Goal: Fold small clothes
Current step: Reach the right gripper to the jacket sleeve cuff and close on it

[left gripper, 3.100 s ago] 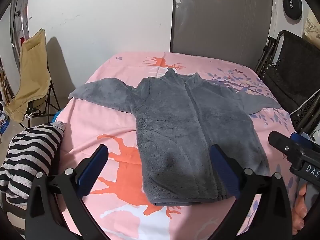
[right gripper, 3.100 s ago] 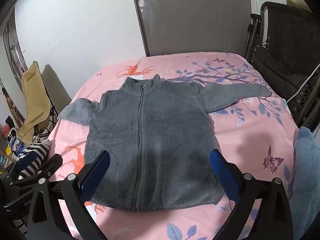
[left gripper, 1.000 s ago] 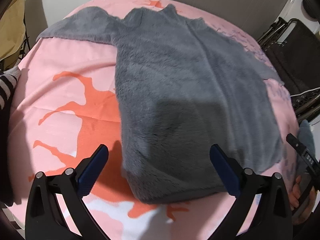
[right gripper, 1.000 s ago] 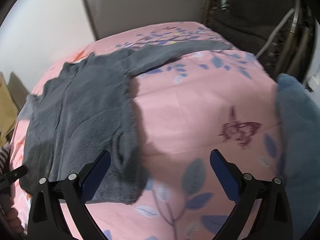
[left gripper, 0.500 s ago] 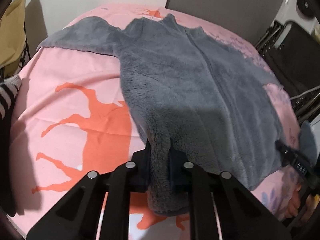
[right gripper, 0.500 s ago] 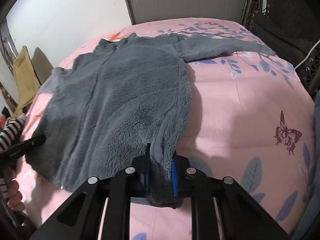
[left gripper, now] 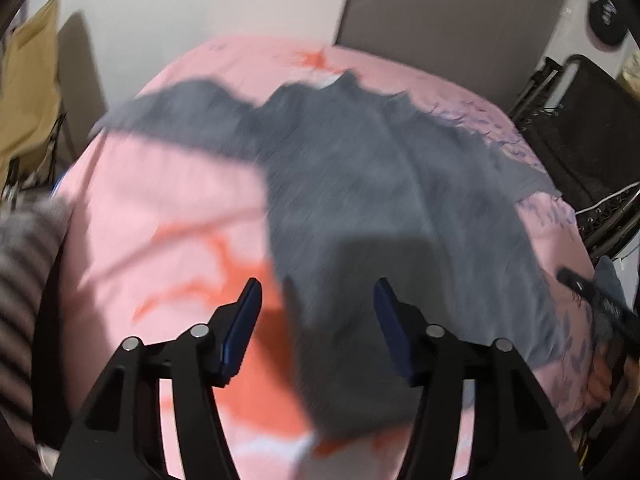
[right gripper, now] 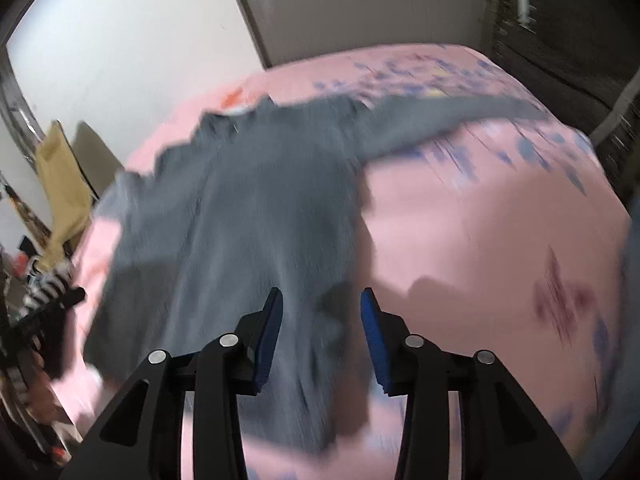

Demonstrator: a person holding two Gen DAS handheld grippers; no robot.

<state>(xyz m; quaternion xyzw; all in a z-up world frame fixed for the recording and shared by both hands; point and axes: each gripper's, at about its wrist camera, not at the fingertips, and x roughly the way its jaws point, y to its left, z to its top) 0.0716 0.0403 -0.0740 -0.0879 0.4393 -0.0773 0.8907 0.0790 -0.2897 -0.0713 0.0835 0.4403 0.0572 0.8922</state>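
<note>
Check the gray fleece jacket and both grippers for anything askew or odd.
The gray fleece jacket lies skewed on the pink bedsheet, its hem bunched unevenly near the left gripper and right gripper. Both stand open, holding nothing. Motion blur hides finer detail.

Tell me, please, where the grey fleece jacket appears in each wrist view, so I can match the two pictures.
Left wrist view: the grey fleece jacket fills the centre, its hem between the open left gripper fingers.
Right wrist view: the jacket lies left of centre, its hem between the open right gripper fingers.
Shared landmark: the pink bedsheet beneath it.
</note>
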